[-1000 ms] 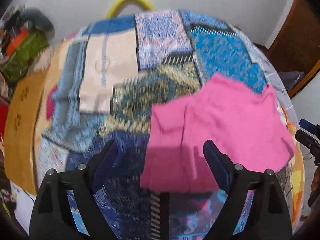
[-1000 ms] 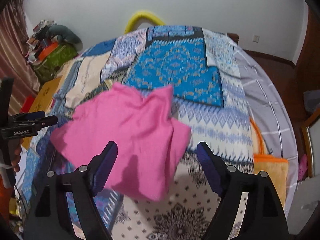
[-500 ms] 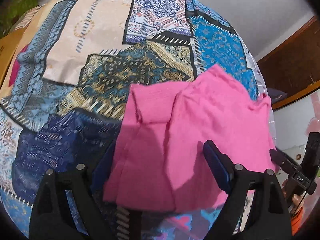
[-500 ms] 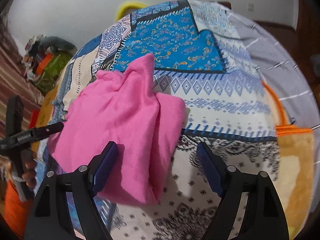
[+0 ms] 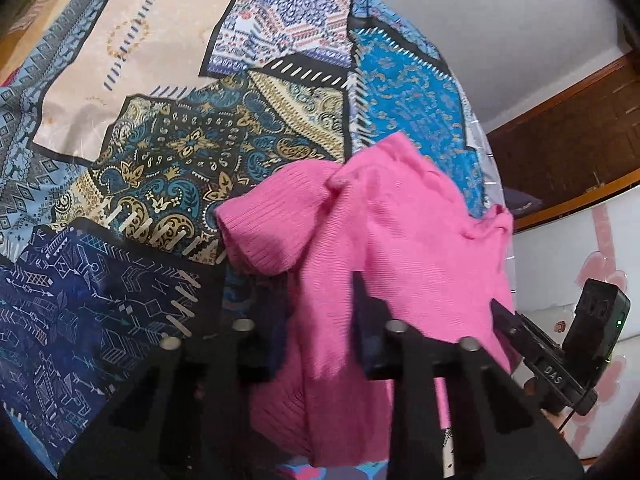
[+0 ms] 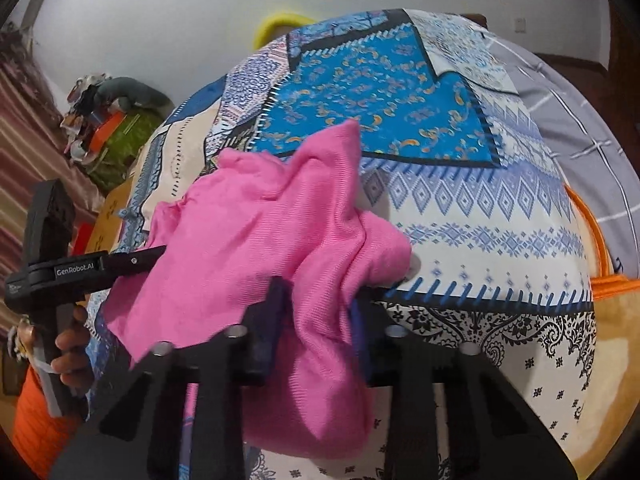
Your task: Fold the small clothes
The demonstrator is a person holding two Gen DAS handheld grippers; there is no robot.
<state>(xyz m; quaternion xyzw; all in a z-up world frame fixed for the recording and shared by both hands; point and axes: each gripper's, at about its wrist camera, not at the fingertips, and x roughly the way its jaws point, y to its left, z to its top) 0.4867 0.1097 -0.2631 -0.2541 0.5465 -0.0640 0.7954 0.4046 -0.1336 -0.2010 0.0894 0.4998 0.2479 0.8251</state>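
Observation:
A small pink knit garment (image 5: 400,240) lies crumpled on the patchwork bedspread (image 5: 160,152). My left gripper (image 5: 320,320) points steeply down at its near left edge. The jaws are closing and the pads pinch a fold of the pink cloth. In the right wrist view the same garment (image 6: 260,232) is bunched between the closing jaws of my right gripper (image 6: 316,328), pads pressing on its near right edge. One finger (image 6: 132,260) of the left gripper reaches the cloth's left side there. The cloth's underside is hidden.
The bedspread (image 6: 480,240) fills both views. A heap of clutter (image 6: 112,120) sits beyond its left side, and a yellow curved object (image 6: 280,24) stands at the far end. An orange-edged mat (image 6: 592,240) lies on the right. Brown wooden furniture (image 5: 560,140) stands behind.
Both grippers sank toward the bed and their jaws went from wide apart to closed on the pink garment. The cloth, flat before, is now bunched and pulled up at both near edges.

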